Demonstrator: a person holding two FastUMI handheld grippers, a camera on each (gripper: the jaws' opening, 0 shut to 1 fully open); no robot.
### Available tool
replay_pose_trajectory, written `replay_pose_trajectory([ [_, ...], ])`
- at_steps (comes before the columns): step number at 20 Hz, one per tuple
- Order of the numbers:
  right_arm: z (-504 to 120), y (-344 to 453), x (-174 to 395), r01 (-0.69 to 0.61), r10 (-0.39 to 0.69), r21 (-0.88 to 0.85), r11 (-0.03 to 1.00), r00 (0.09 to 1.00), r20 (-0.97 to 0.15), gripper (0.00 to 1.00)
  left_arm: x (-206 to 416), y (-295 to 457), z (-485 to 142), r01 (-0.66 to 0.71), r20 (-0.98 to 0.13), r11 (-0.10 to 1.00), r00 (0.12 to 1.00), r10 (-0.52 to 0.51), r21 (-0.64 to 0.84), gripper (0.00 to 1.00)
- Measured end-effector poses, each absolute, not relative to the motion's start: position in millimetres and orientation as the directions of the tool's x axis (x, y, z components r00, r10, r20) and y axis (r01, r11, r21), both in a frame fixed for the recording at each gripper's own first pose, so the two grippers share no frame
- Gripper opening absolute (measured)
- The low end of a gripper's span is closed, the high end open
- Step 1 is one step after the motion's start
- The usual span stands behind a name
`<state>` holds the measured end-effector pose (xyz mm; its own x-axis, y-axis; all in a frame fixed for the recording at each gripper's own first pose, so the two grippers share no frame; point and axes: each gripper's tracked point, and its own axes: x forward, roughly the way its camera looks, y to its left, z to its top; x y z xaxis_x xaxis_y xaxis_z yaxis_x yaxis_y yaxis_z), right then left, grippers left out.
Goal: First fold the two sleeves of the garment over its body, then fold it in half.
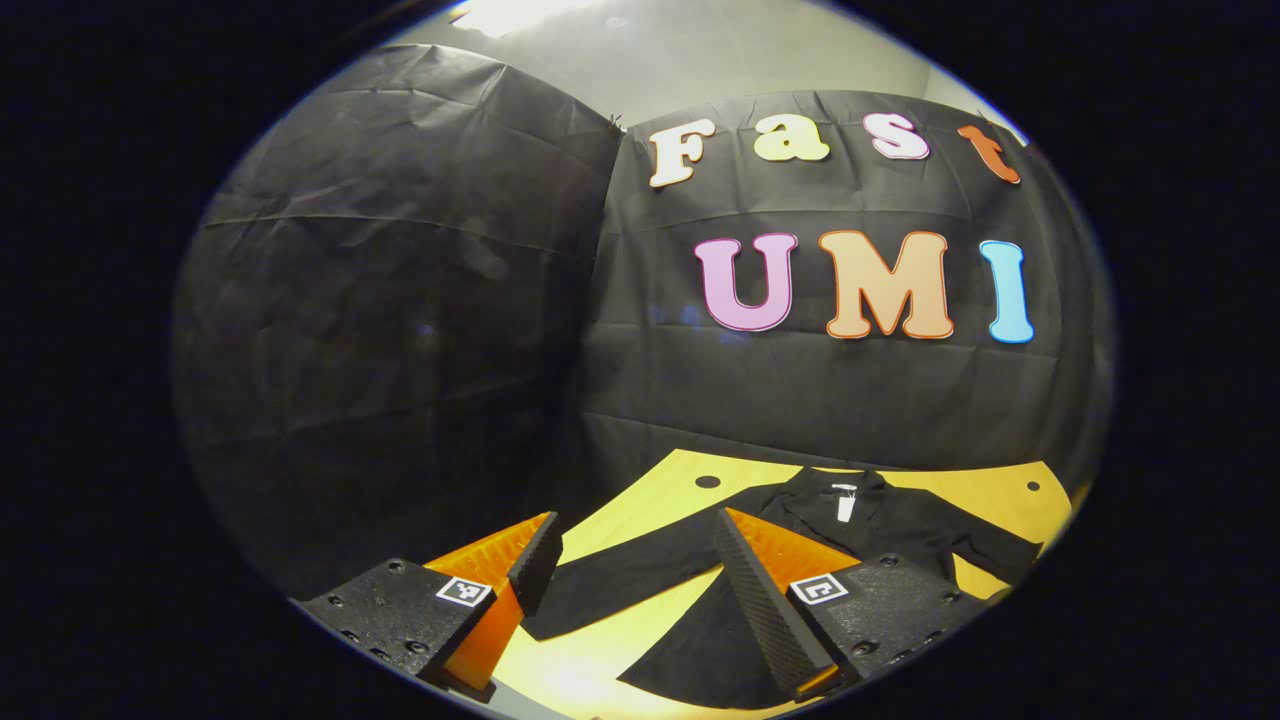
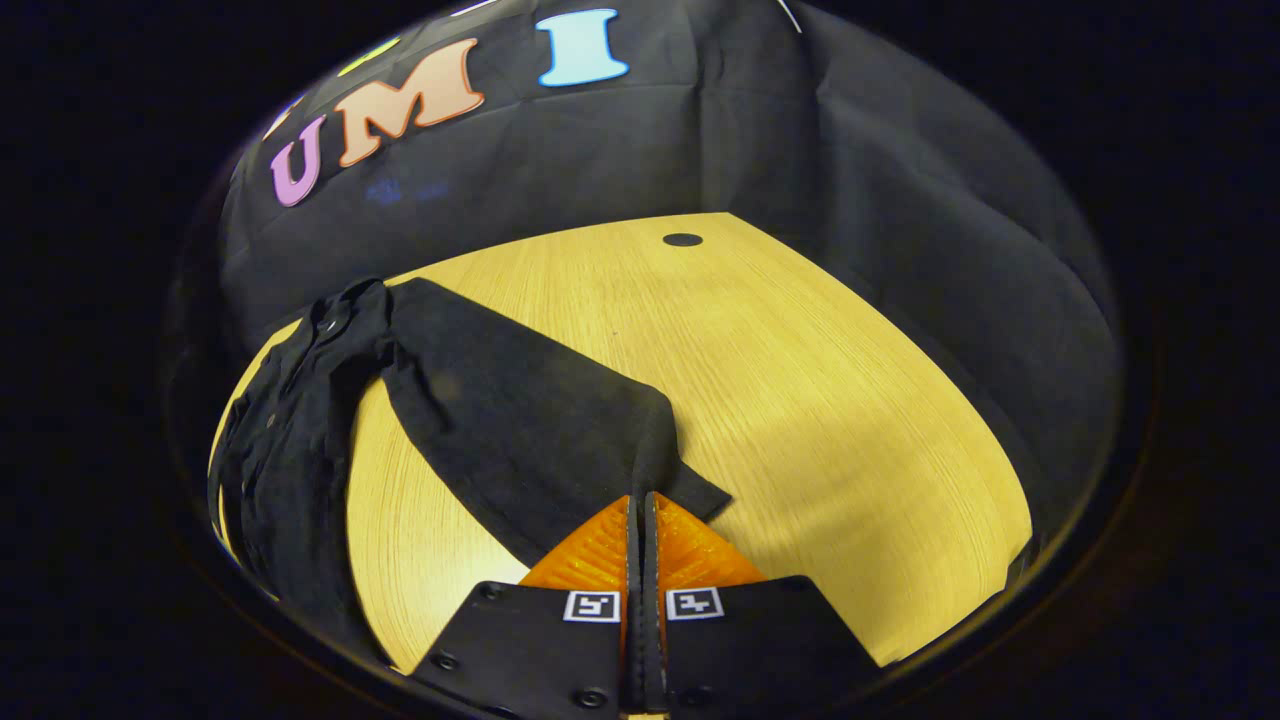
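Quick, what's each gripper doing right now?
Left gripper: open, holding nothing.
Right gripper: shut on the sleeve cuff.

Dim booth, overhead light glaring top left, strong fisheye bending at edges, focus sharp

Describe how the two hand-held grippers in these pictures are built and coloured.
Each hand-held gripper, left and right, has two wedge-shaped orange fingers faced with black ribbed pads. The fingers sit on black textured blocks fastened with round screws, and each block carries a small square black-and-white marker near the finger's base.
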<state>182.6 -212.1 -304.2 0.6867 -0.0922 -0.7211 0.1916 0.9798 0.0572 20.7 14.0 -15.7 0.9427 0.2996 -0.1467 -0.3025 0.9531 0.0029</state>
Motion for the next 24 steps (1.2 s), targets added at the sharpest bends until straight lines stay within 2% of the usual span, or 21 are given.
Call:
replay_pose_trajectory([
  [6, -296, -208, 186, 0.187, -0.046, 0.121, 0.975, 0.702, -0.711, 0.02, 12, 2, -20, -0.307, -0.158, 0.952, 0.940, 0.301, -0.012, 0.93],
  [12, -234, -184, 207, 0.129, -0.008, 0.147, 0.981, 0.778, -0.628, 0.02, 13, -15, -30, -0.251, -0.184, 0.966, 0.954, 0.237, -0.058, 0.93],
  [17, -179, -135, 232, 0.091, -0.001, 0.146, 0.985, 0.851, -0.525, 0.02, 28, -10, -36, -0.173, -0.185, 0.978, 0.971, 0.150, -0.113, 0.93],
  [24, -113, -31, 274, -0.015, 0.060, 0.115, 0.993, 0.914, -0.402, 0.02, 38, 32, -48, -0.125, -0.197, 0.988, 0.975, 0.105, -0.090, 0.93],
])
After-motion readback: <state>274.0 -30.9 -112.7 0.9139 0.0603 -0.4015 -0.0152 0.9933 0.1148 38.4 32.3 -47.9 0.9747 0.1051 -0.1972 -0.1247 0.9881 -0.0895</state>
